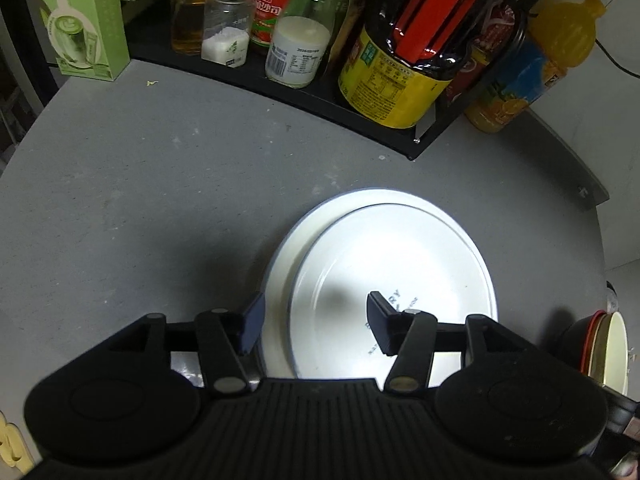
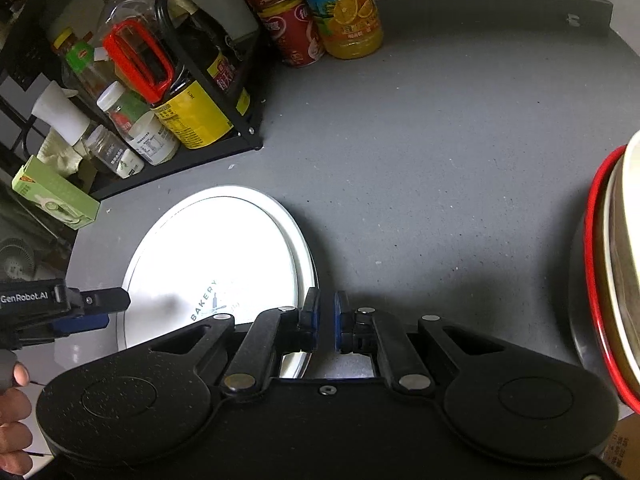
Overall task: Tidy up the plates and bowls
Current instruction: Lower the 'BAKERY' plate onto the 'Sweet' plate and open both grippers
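Plates: two round white plates are stacked on the grey countertop (image 1: 160, 184); the smaller upper plate (image 1: 396, 264), printed with "BAKERY", is shifted toward the right on the larger lower plate (image 1: 286, 256).
Left gripper (image 1: 316, 324): it is held over the near edge of the stack; the jaws are parted, one finger outside the rim, one above the upper plate, and nothing is gripped.
Right gripper (image 2: 327, 320): it is held just right of the stack; the jaws are nearly closed on nothing.
Bowls: a red-rimmed bowl (image 2: 592, 240) with a cream bowl (image 2: 630, 280) nested inside is seen at the right edge.
Rack: a black wire rack (image 1: 280, 88) filled with bottles and jars is set behind the plates.
Carton: a green carton (image 1: 80, 20) is stood left of the rack.
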`<state>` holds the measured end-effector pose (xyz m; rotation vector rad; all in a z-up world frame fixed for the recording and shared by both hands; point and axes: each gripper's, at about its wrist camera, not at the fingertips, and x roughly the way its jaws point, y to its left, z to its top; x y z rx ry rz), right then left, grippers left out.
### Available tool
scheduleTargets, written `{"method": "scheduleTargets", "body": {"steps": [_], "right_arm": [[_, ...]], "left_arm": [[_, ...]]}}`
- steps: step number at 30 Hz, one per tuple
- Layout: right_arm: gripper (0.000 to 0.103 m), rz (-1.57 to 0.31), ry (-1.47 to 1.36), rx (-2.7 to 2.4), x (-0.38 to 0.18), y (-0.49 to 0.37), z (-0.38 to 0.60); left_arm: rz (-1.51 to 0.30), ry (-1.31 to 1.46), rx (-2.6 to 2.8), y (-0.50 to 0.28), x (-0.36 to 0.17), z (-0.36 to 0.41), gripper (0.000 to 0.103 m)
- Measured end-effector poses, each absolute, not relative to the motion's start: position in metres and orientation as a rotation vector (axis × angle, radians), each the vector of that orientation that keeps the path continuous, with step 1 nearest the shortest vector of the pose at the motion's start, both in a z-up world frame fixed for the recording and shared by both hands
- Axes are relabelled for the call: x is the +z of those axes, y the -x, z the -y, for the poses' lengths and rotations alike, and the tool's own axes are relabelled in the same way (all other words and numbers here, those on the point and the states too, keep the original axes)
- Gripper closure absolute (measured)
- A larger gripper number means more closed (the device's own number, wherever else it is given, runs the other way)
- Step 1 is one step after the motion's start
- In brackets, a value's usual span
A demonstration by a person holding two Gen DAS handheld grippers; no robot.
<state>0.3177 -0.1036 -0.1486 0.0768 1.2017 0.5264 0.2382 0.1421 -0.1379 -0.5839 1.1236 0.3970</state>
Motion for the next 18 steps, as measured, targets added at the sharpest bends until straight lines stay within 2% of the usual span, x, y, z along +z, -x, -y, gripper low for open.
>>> {"method": "scheduleTargets", "body": {"steps": [9,11,13,18], "right_arm": [[0.092,-1.217,-0.107,0.533,-0.149,-0.318,0.104],[0.079,-1.225,-0.113,0.534,-0.15,-0.319,0.104],[0.071,-1.227,-0.111,0.537,-0.151,-0.32,0.103],[0.07,-1.257,-0.101,0.55,-0.158,-0.319,0.099]], "left_arm": [[-1.142,0.571,0.439,-0.231,-0.15,-0.147,0.049],[-1.147,0.575,0.442,-0.231,-0.154,-0.148,0.049],[-1.157,0.579,0.455,-0.229,-0.159,-0.15,0.049],[-1.172,0.588,0.476,-0.224,-0.171,-0.154,0.049]]}}
